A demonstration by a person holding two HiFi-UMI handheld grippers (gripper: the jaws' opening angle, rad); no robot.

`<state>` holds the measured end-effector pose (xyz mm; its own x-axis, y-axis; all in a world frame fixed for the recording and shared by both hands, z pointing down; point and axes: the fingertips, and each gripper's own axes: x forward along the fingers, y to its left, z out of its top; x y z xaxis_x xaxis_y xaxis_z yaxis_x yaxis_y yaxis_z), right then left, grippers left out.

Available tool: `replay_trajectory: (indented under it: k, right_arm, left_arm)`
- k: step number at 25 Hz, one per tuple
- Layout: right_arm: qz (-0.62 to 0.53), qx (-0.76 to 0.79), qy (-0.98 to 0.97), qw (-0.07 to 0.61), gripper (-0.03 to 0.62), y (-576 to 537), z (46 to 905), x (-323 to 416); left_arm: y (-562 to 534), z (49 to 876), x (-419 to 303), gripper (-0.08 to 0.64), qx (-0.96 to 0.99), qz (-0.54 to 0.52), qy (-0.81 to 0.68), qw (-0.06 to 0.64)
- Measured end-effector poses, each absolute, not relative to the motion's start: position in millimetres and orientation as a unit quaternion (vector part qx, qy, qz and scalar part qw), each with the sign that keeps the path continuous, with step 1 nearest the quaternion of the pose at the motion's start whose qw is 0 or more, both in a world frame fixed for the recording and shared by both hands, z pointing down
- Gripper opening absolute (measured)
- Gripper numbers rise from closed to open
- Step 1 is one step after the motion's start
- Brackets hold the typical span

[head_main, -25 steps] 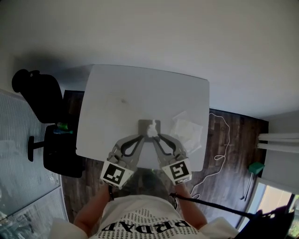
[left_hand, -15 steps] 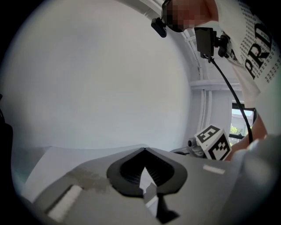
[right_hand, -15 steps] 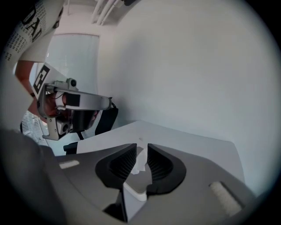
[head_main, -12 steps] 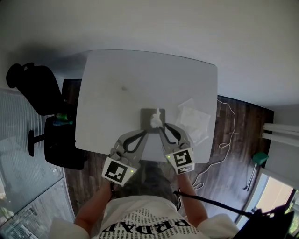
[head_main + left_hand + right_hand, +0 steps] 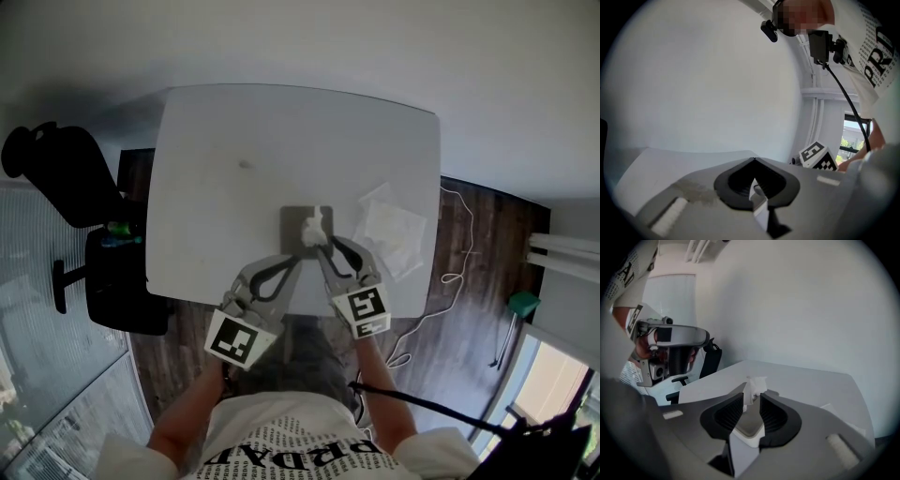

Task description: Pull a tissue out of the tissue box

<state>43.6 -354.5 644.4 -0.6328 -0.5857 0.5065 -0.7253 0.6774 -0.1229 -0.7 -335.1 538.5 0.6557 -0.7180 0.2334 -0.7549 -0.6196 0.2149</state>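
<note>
A grey tissue box (image 5: 296, 217) sits near the front edge of the white table (image 5: 234, 122), and a white tissue (image 5: 314, 224) stands up out of its slot. My right gripper (image 5: 323, 246) reaches over the box. In the right gripper view, the right gripper (image 5: 751, 397) has its two dark pads closed narrowly on the tissue (image 5: 755, 383), with the box (image 5: 747, 428) below. My left gripper (image 5: 292, 264) hovers at the box's near left edge. In the left gripper view, the left gripper (image 5: 753, 161) has its tips touching, holds nothing and faces the wall.
Loose crumpled tissues (image 5: 394, 234) lie on the table to the right of the box. A black office chair (image 5: 56, 178) stands off the table's left side. A white cable (image 5: 450, 281) trails on the wooden floor at the right.
My right gripper has moved forward over the box and closed on the upright tissue. The left gripper has stayed by the box's near edge. The head view has shifted slightly.
</note>
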Motion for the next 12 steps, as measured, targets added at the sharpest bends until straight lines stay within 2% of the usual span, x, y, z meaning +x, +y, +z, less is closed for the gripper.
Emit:
replay_trajectory:
  k: [12]
  right_arm:
    - [0.154, 0.369, -0.895, 0.198, 0.067, -361.9, 643.1, 39.3]
  left_arm:
    - [-333.2, 545.7, -5.5, 0.006, 0.898, 0.063, -0.409, 0.153]
